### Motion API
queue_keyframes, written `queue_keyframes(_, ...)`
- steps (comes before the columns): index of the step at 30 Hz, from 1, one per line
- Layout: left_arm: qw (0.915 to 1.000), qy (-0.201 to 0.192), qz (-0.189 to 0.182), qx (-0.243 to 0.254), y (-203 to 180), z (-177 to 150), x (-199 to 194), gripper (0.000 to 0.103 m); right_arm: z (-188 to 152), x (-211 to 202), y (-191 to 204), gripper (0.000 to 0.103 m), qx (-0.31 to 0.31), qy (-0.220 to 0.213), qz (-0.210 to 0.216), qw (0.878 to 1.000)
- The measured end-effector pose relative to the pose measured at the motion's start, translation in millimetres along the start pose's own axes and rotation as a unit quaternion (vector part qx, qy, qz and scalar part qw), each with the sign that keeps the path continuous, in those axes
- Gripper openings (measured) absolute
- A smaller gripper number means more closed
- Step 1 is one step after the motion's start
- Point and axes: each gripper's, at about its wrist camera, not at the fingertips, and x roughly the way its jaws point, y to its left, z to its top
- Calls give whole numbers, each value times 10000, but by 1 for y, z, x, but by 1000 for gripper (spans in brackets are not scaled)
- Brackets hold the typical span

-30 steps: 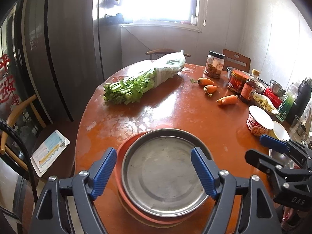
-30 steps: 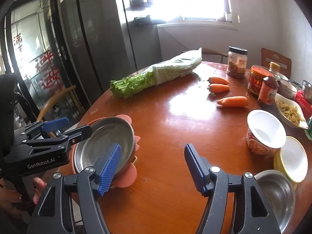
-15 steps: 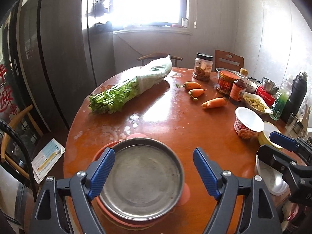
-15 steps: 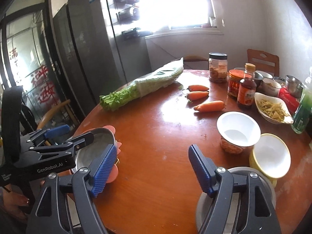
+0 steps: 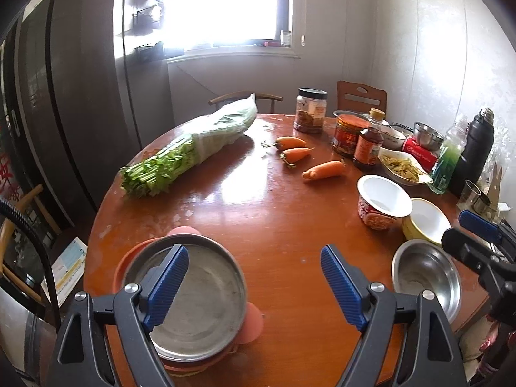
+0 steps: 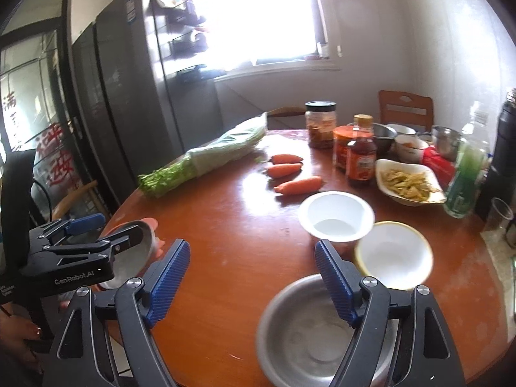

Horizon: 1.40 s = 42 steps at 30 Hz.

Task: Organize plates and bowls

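Left gripper [image 5: 254, 282] hovers wide open over the round steel plate [image 5: 200, 303]; right gripper [image 6: 251, 277], equally wide, above the steel bowl [image 6: 309, 332], beside the yellow-rimmed white bowl [image 6: 395, 254].

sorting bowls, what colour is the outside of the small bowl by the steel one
Yellow bowl, white inside; the left wrist view shows it best.

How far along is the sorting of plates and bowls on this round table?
Done: a round metal plate sits stacked on a pink plate. In hand: nothing; the left gripper and right gripper are open. Left: the steel bowl, yellow-rimmed bowl and white plastic cup stand separate.
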Motion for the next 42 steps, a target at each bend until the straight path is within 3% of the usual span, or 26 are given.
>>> queue_keyframes(20, 9981, 78, -470, 397, -74, -2, 8, 84, -25, -39, -74, 81, 374, -18, -676, 9970)
queue_keyframes(42, 9946, 456, -642, 672, -121, -22, 35, 85, -60, -17, -113, 81, 591, 609, -602, 9946)
